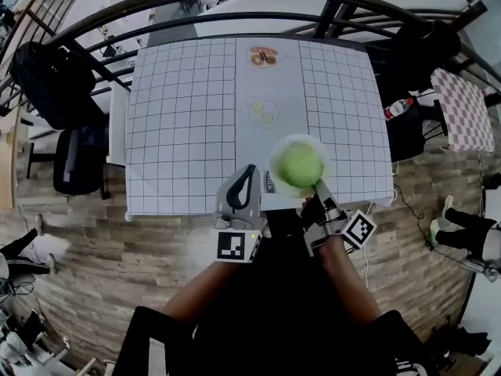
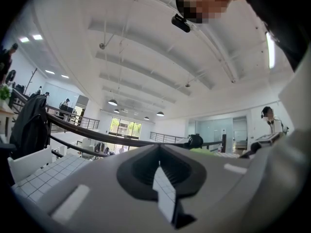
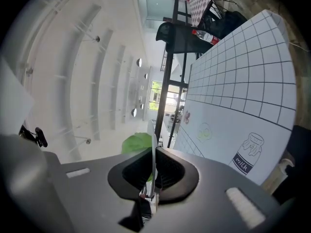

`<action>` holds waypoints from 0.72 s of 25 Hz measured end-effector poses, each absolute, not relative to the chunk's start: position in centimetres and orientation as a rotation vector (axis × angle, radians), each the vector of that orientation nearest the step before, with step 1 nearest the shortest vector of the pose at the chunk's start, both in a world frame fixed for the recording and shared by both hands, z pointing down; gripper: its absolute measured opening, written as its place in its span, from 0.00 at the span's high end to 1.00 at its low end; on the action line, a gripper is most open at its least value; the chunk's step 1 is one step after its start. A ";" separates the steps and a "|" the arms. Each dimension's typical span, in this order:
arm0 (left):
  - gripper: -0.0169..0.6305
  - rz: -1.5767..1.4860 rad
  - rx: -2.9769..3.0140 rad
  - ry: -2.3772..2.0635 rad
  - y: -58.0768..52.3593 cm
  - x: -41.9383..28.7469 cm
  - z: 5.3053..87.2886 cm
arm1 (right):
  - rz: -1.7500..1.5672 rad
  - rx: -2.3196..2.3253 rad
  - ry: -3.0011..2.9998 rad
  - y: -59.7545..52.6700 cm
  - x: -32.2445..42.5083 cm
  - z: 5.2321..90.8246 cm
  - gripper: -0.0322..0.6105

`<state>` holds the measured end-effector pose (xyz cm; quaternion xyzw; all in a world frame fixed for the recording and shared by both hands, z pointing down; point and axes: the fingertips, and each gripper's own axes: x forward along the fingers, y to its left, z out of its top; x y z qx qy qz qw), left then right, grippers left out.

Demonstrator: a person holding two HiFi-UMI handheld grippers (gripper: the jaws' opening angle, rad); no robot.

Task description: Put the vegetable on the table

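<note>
Here, in the head view, the right gripper [image 1: 317,186] pinches the near rim of a white plate [image 1: 275,157] carrying a round green vegetable [image 1: 300,165]. The plate is over the near edge of the gridded table [image 1: 180,131]. The left gripper [image 1: 249,171] hovers just beside the plate, on its left. The left gripper view shows its jaws pressed together on nothing. In the right gripper view the jaws clamp the plate's thin edge, with the vegetable just beyond and a milk bottle drawing [image 3: 247,154] on the table.
</note>
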<state>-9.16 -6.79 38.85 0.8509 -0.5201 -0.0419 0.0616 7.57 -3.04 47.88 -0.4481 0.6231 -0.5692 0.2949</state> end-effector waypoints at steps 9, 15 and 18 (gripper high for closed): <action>0.96 -0.060 2.618 -1.678 -11.3 -6.8 37.8 | -1.521 -1.128 1.749 -9.2 9.2 48.8 0.94; 0.96 -0.020 2.587 -1.687 -14.6 -4.8 38.7 | -1.531 -1.153 1.802 -12.4 10.9 50.1 0.93; 0.96 0.023 2.561 -1.691 -15.6 -4.2 39.5 | -1.544 -1.145 1.784 -13.6 11.8 51.4 0.93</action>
